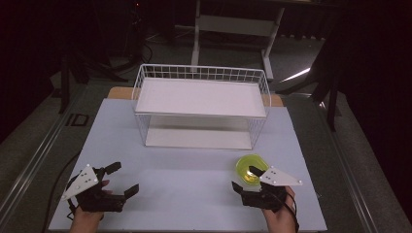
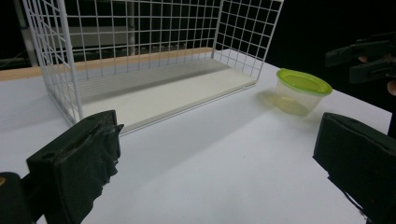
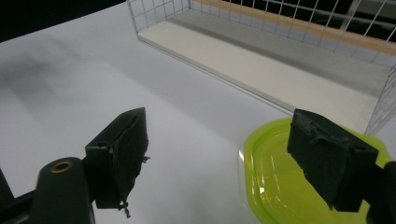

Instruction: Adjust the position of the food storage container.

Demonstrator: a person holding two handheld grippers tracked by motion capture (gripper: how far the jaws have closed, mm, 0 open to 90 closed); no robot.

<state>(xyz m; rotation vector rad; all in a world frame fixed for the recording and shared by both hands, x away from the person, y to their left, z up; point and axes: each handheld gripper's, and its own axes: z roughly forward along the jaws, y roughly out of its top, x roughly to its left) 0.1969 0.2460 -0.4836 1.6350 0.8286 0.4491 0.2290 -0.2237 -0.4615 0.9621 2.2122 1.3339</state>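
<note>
We see a white wire rack (image 1: 201,104) standing at the far middle of the table (image 1: 184,179). Near its right front corner sits a green-lidded container (image 1: 248,167), just ahead of the wide-open right gripper (image 1: 245,178). The left gripper (image 1: 120,178), also wide open, lies well apart.

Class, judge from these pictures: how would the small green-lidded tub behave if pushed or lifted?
The tub looks like thin clear plastic and seems empty, so it is probably light and would slide on the smooth white table. Its squat, wide shape suggests it would rarely tip. Squeezed hard, its walls may flex.
</note>
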